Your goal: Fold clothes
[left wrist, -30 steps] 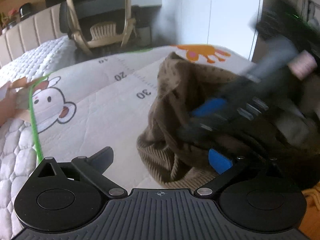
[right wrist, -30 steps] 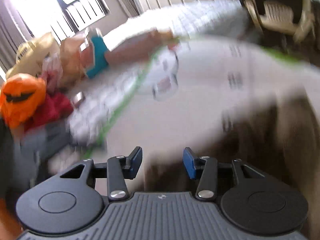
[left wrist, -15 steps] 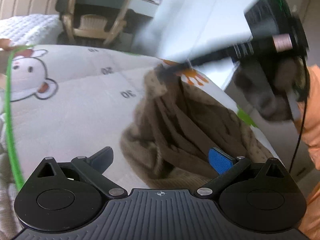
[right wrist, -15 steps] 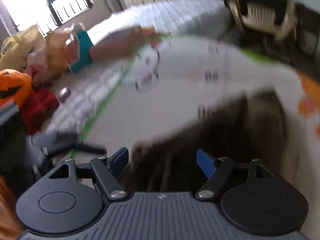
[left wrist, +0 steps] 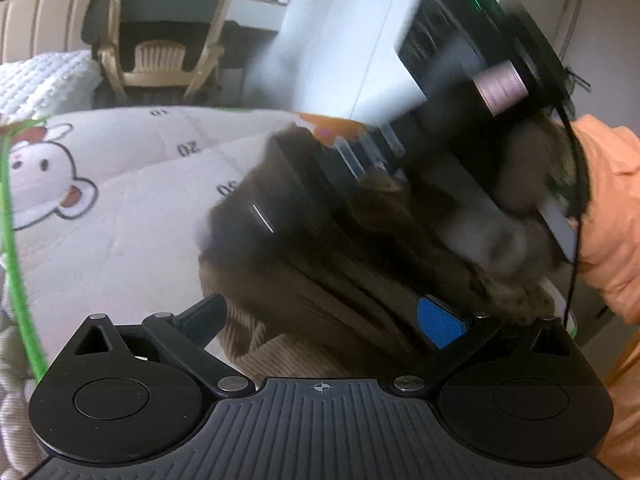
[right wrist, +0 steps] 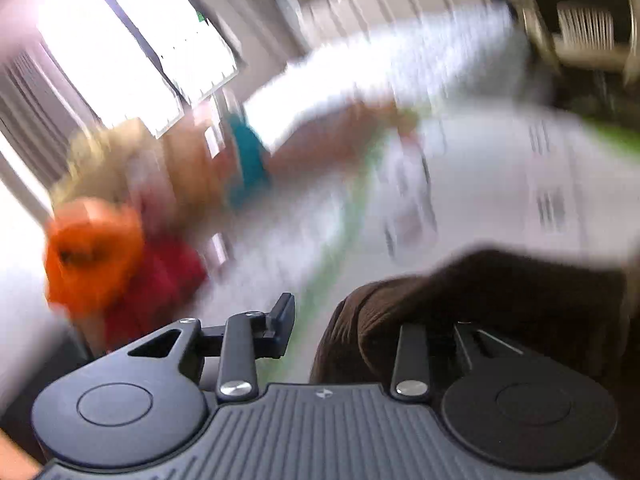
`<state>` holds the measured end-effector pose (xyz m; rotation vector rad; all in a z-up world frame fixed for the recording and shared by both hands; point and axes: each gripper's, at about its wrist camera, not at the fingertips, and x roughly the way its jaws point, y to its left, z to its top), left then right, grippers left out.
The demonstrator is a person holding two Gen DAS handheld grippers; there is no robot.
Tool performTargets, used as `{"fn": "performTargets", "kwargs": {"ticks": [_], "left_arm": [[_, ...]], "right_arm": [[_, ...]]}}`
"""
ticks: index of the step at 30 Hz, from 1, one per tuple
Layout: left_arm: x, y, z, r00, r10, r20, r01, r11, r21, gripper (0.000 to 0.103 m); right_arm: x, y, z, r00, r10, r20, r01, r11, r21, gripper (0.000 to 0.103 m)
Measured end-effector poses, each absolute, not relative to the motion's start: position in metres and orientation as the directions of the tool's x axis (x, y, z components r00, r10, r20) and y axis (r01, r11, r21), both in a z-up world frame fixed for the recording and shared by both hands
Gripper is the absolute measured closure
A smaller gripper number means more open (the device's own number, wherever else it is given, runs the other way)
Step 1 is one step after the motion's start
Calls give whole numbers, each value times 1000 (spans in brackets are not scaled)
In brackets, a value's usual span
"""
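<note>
We see the left tongs (left wrist: 324,316) with their two fingers spread wide apart, holding nothing; the blue-padded fingertip (left wrist: 438,322) sits against the near folds of the crumpled brown corduroy garment (left wrist: 304,288), while the dark fingertip on the other side is over the cream quilted mat with a cartoon rabbit and printed numbers (left wrist: 120,220) that covers the bed. The garment lies heaped on that mat, at the end of the mat away from the rabbit, its ribbed hem nearest the left tongs.

From the left wrist view, the right tongs (left wrist: 400,184) reach into the top of the garment as a dark, motion-blurred body; we cannot make out their fingertips there. In the right wrist view, the right tongs (right wrist: 362,324) show one dark finger (right wrist: 280,322) clear of the cloth, while the other finger is buried under a fold of the garment (right wrist: 500,304), which drapes over that side of the tool. The gap between the fingers looks partly open, yet we cannot tell whether cloth is pinched.

The right wrist view is badly smeared: beyond the garment, we make out only the mat, a green edging line (right wrist: 352,216), a bright window (right wrist: 132,52), and an orange and red heap of things (right wrist: 104,264) beside the mat. A beige chair (left wrist: 160,40) stands beyond the far edge of the mat. An orange sleeve (left wrist: 608,216) is cut off at the frame edge beside the garment.
</note>
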<state>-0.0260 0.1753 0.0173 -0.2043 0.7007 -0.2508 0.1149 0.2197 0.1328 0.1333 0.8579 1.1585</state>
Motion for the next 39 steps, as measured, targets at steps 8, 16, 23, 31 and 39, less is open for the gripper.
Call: {"fn": "performTargets", "kwargs": {"ticks": [8,16,23,31,39], "left_arm": [[-30,183,29,763,-248,-597,112,960,-256,0],[-2,171,19,730,-171,-661,56,980,-192,0],[14,154,21,716,-163,-679,78,985,-154,0],[21,124,16,663,-267,-699,166,964,-210,0],[30,84,12,586,-310,-749,207,950,-232,0]], "right_arm": [[128,191,153,286,736,-613,-770,558,310,38],[37,77,99,395,520,-758,-798,603,-2,32],[-14,19,82,362,548,-754,-769,633,91,32],[-45,-34,85,390,599,-699,-697,689,201,37],[-71,-25,55,257,714,-651,-755,568,326,37]]}}
